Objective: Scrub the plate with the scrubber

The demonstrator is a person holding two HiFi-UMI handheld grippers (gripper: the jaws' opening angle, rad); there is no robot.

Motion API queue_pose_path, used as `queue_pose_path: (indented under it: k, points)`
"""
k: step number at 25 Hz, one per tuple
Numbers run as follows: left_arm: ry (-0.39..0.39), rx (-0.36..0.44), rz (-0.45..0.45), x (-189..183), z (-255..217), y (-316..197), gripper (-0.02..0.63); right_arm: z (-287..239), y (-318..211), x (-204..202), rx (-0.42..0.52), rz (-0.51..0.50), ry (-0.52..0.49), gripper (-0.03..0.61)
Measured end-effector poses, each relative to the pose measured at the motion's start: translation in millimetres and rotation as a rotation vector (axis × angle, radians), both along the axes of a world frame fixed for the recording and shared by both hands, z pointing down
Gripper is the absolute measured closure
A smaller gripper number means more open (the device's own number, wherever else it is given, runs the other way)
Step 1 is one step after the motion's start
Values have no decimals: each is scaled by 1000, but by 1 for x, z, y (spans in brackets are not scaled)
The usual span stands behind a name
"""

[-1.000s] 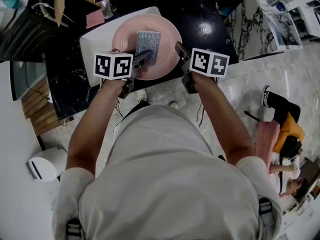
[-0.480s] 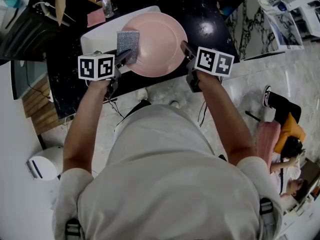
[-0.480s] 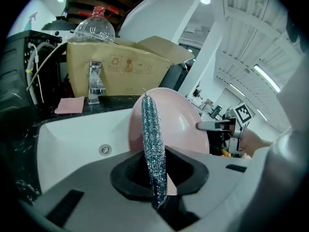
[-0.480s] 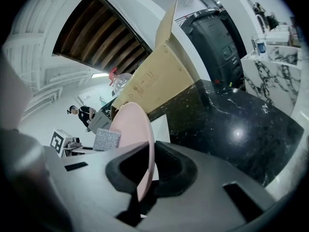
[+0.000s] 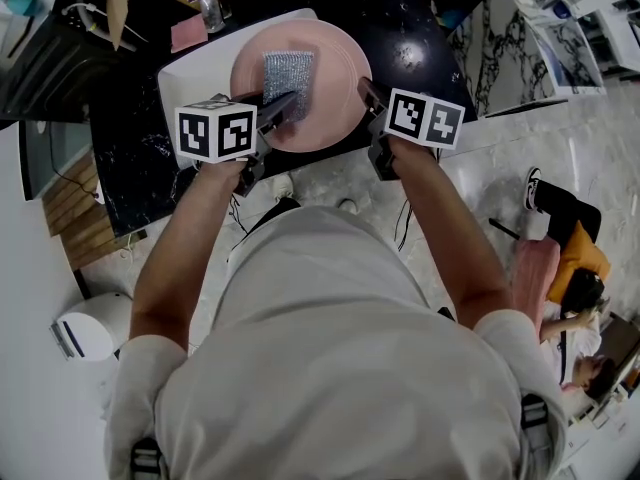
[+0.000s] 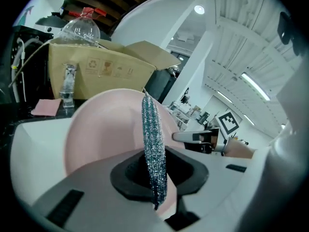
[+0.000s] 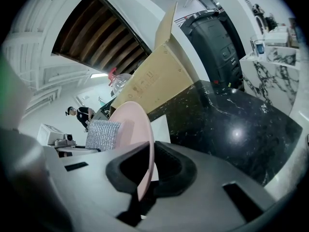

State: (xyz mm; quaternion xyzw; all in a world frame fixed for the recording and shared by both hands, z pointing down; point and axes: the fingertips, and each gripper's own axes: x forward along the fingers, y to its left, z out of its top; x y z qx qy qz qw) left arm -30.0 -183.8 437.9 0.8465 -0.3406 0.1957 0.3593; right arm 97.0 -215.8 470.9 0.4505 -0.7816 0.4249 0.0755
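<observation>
A pink plate [image 5: 320,68] is held above the black counter, over a white board. My right gripper [image 5: 366,96] is shut on the plate's right rim; in the right gripper view that rim [image 7: 145,144] runs edge-on between the jaws. My left gripper [image 5: 285,106] is shut on a silver-grey mesh scrubber [image 5: 287,76], which lies flat against the plate's face, left of centre. Seen from the left gripper view, the scrubber [image 6: 153,153] stands edge-on between the jaws with the plate [image 6: 104,124] right behind it. The right gripper view shows the scrubber [image 7: 102,134] pressed on the plate.
A white board [image 5: 195,73] lies on the black marble counter [image 5: 400,28] under the plate. At the back stand a cardboard box [image 6: 101,66], a clear plastic bottle [image 6: 79,30] and a pink sponge [image 5: 188,34]. A person sits on the floor at right [image 5: 565,268].
The scrubber slid off the plate's left edge half a second ago and is back on the plate's face now. The plate shifted slightly left with the right gripper still holding it.
</observation>
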Motion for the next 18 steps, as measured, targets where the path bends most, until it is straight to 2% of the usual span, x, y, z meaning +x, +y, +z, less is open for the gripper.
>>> queue_pose_path:
  k: [5,10,18]
  points:
    - [77,-26,25,45,8,5,543,-1,2,-9,5,1,-2,555]
    - [124,-65,9,56,18,11,543,-5,3,-11,11,10,-14,555]
    - [61,-58,7,27,27,12,543,-7,5,-9,22,1,-20,554]
